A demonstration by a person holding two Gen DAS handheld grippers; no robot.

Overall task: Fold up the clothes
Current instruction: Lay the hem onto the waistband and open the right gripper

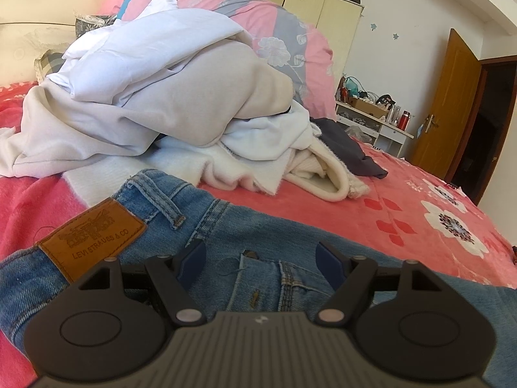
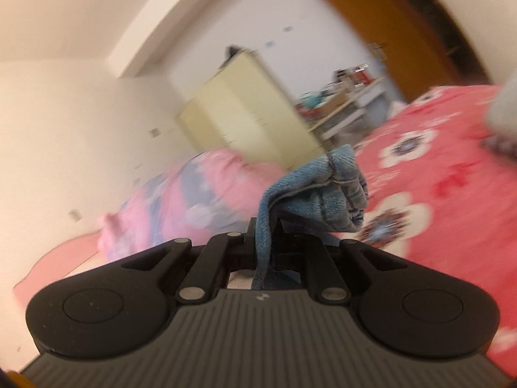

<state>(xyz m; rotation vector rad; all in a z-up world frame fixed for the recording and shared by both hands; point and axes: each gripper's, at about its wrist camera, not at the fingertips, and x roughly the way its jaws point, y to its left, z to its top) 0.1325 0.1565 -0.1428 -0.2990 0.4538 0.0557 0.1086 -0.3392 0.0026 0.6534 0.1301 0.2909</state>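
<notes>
Denim jeans (image 1: 206, 226) lying across a red flowered bedspread (image 1: 436, 213), waistband end toward the left wrist camera, with the brown leather brand patch (image 1: 93, 236) and a belt loop (image 1: 155, 200) facing up. The left gripper (image 1: 261, 263) hovers low over the seat of the jeans near a back pocket, its blue pads (image 1: 194, 258) spread wide and no cloth caught between them. In the right wrist view the right gripper (image 2: 263, 226) is pressed together on a bunched fold of the same denim (image 2: 326, 187), which stands up beyond the fingertips with a hemmed edge showing; which end of the garment this is cannot be told, and the background is blurred. Behind the jeans sits an unfolded pile of pale clothes (image 1: 161, 97) against a pink quilt (image 1: 274, 32). Handling judgement: denim is heavier and stiffer than the knits in the pile, holds a crease fairly well, is not fragile, and its rough weave is unlikely to slide out of a firm pinch, though the hanging weight will pull on a small bite. Best holds are the doubled, stitched parts: the waistband beside the patch, a belt loop, or a hem, since these give thick, firm material to the pads; single-layer leg fabric would sag and bunch, so the free left gripper would do well to take the waistband edge
</notes>
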